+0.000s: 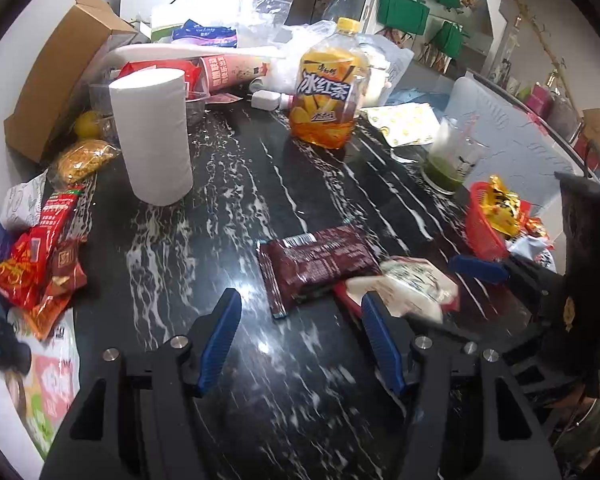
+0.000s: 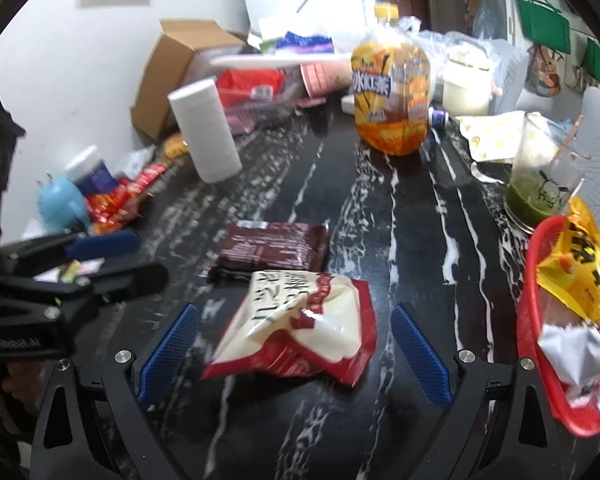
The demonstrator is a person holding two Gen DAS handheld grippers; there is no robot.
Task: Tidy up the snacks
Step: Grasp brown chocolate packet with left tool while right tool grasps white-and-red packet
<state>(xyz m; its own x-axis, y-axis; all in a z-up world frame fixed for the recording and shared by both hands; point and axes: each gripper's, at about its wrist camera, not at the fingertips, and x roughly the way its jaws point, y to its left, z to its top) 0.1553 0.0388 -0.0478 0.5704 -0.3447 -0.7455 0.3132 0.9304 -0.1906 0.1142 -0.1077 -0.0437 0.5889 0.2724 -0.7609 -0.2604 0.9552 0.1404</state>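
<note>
Blue fingers [image 2: 168, 354] of the right gripper [image 2: 294, 354] stand wide apart, tipped down at the dark table [image 2: 412, 216]. A white and red snack bag [image 2: 296, 328] lies between them, not squeezed. Its print is too blurry to read. Just behind it lies a brown snack pack [image 2: 272, 250]. The left gripper [image 1: 300, 332] is part open, empty, pointing down. A red basket [image 2: 540, 344] of snacks is cut off at the right edge.

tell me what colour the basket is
Red. The basket shows best in the right wrist view, at the right edge of the table, with snack packets in it.
</note>
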